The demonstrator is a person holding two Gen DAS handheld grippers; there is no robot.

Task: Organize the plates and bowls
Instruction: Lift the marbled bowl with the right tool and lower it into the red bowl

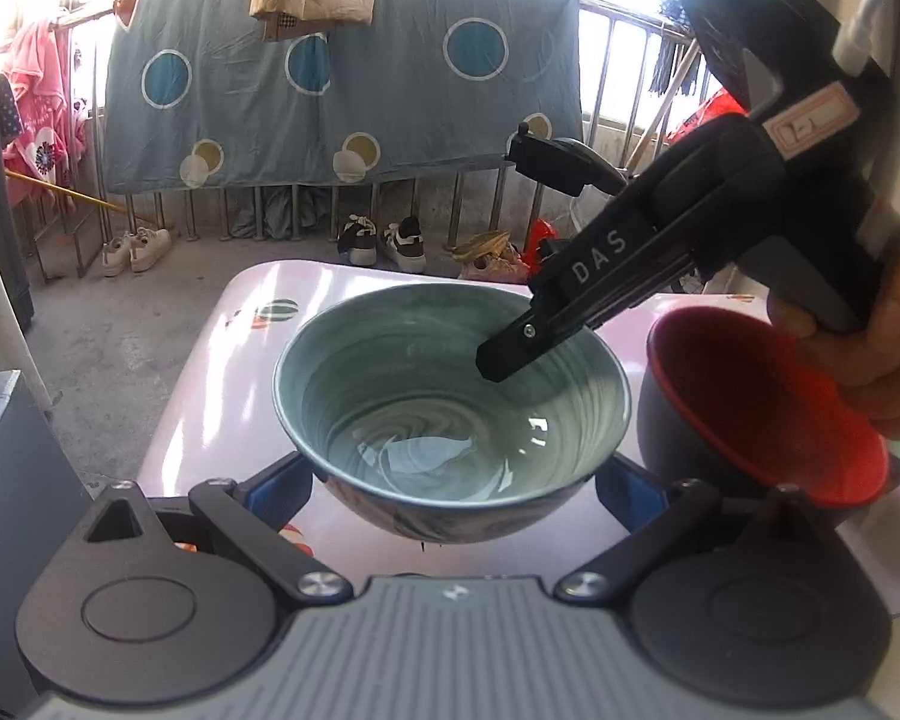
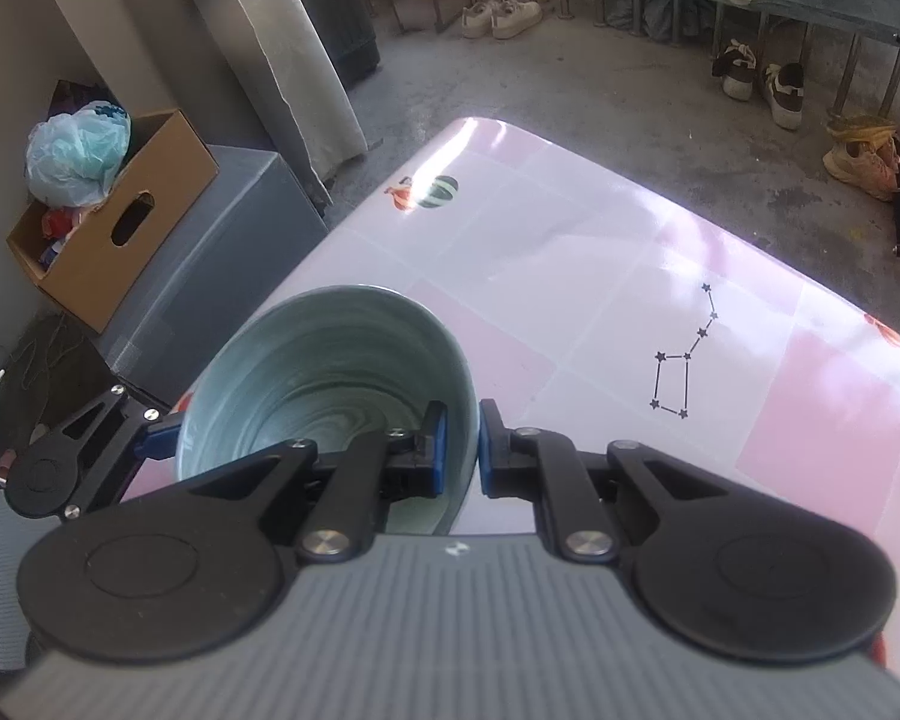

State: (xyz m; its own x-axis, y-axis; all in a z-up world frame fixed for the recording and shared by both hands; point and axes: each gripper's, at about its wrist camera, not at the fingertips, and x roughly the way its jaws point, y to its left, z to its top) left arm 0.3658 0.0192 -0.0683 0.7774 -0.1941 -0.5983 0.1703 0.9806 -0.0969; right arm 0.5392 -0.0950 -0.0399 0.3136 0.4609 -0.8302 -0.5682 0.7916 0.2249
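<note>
1. Left wrist view: the left gripper (image 1: pixel 453 483) has its jaws spread wide around the lower body of the grey-green swirl-glazed ceramic bowl (image 1: pixel 450 396). Its blue pads sit just beside the bowl on either side; whether they press on it I cannot tell. The bowl stands over the glossy pink-and-white checked table (image 1: pixel 210 396), near its left edge. It looks empty, showing only reflections in its bottom.
2. Same view: the black bowl with a red inside (image 1: pixel 762 414) is just right of the green one, tilted, beside the hand (image 1: pixel 870 354) that carries the other tool. It too looks empty.
3. Right wrist view: the right gripper (image 2: pixel 462 450) straddles the green bowl's rim, one finger inside and one outside, jaws narrowly parted with the wall between the pads; contact is likely, but I cannot tell for sure.
4. Risks, as I judge them: a thin glazed rim could slip from a pinch, two tools pulling differently could tip the bowl off the nearby table edge, and the bowls could knock together.
</note>
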